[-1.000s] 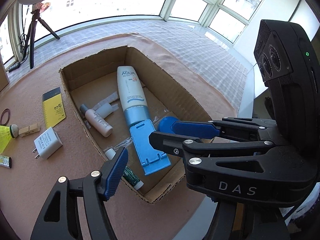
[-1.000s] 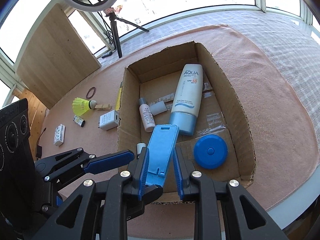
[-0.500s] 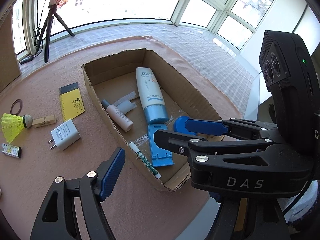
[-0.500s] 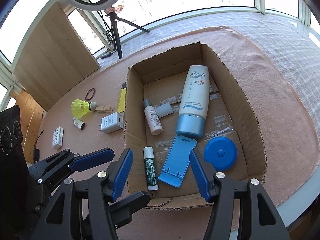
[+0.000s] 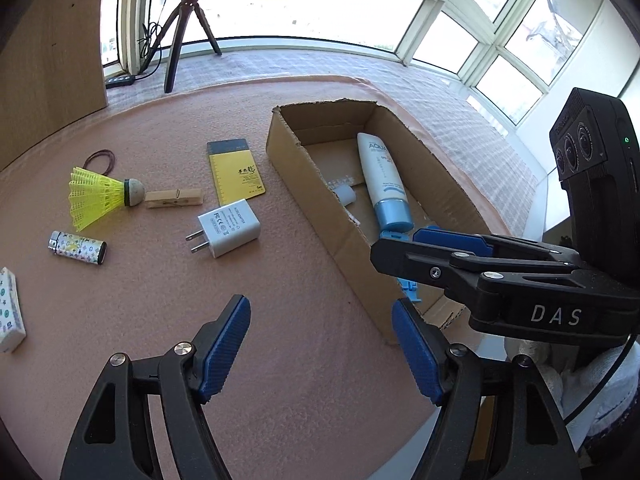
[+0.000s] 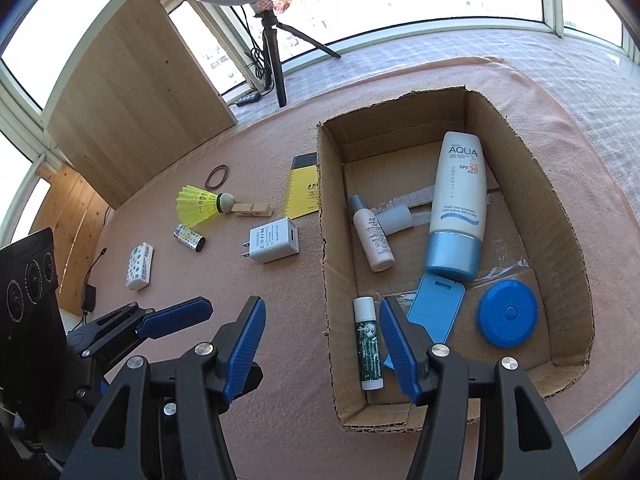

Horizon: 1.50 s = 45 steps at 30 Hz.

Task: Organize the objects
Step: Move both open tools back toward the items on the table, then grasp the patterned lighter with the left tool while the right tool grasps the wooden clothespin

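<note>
A cardboard box (image 6: 560, 216) (image 5: 348, 240) holds an AQUA sunscreen tube (image 6: 458, 200) (image 5: 382, 180), a small pink bottle (image 6: 372, 238), a lip balm stick (image 6: 368, 344), a blue phone stand (image 6: 436, 306) and a blue round case (image 6: 507, 313). On the pink cloth left of the box lie a white charger (image 5: 226, 228) (image 6: 272, 246), a yellow notepad (image 5: 236, 174), a clothespin (image 5: 174, 199), a yellow shuttlecock (image 5: 100, 196), a patterned lighter (image 5: 78, 248) and a hair tie (image 5: 102, 160). My left gripper (image 5: 320, 354) is open and empty above the cloth. My right gripper (image 6: 322, 348) is open and empty over the box's near left wall.
A white patterned pack (image 6: 139, 266) lies at the far left of the cloth. A wooden board (image 6: 132, 100) and a ring-light tripod (image 6: 276, 60) stand at the back by the windows. The table edge (image 6: 600, 420) runs close behind the box on the right.
The right gripper let go of the blue phone stand, which now lies in the box, and drew back left. The left gripper swung left away from the box toward the loose items.
</note>
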Motion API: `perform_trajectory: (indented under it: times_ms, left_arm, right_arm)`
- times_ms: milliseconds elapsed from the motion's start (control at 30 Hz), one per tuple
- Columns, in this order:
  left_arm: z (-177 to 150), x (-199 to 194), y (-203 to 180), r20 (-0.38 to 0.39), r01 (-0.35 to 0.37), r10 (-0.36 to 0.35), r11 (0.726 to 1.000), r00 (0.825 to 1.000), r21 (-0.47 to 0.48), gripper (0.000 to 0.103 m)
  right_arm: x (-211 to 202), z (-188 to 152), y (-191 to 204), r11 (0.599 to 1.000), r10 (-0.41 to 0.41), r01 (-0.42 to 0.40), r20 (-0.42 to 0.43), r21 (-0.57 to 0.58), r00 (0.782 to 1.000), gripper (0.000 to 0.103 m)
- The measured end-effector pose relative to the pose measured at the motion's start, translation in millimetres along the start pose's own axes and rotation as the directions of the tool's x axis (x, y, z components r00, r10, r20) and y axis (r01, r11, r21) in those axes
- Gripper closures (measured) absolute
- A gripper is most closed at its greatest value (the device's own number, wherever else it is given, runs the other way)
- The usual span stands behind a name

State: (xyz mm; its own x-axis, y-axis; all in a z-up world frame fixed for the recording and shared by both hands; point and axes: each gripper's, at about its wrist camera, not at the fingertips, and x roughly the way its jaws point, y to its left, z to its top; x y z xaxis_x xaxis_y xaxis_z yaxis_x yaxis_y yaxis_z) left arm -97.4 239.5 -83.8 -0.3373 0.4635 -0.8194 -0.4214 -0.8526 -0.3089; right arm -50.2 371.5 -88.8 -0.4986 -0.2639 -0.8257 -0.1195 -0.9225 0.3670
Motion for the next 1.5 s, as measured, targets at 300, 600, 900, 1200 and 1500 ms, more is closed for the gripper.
perform_trajectory:
  times_ms: [300, 600, 900, 1200, 1500]
  left_arm:
    - [-18, -21, 67, 0.009, -0.091, 0.093, 0.988, 0.996, -0.128, 0.027]
    - [-15, -29, 118, 0.008, -0.193, 0.199, 0.958, 0.980, -0.210, 0.027]
    - [10, -19, 168, -0.003, -0.271, 0.284, 0.911, 0.959, -0.312, 0.027]
    - [31, 15, 203, -0.058, -0.332, 0.336, 0.862, 0.940, -0.383, 0.027]
    - [41, 38, 205, -0.096, -0.399, 0.390, 0.853, 0.916, -0.338, 0.027]
  right_arm:
    - [16, 6, 32, 0.998, 0.045, -0.047, -0.022, -0.052, 0.999, 0.048]
    - [37, 20, 62, 0.989, 0.051, -0.057, -0.044, -0.140, 0.998, 0.048]
    - [54, 46, 78, 0.975, 0.026, -0.037, -0.052, -0.217, 0.998, 0.048]
    - [80, 69, 90, 0.954, -0.022, -0.005, -0.085, -0.301, 0.996, 0.048]
    - [122, 86, 101, 0.923, -0.080, 0.018, -0.147, -0.383, 0.986, 0.048]
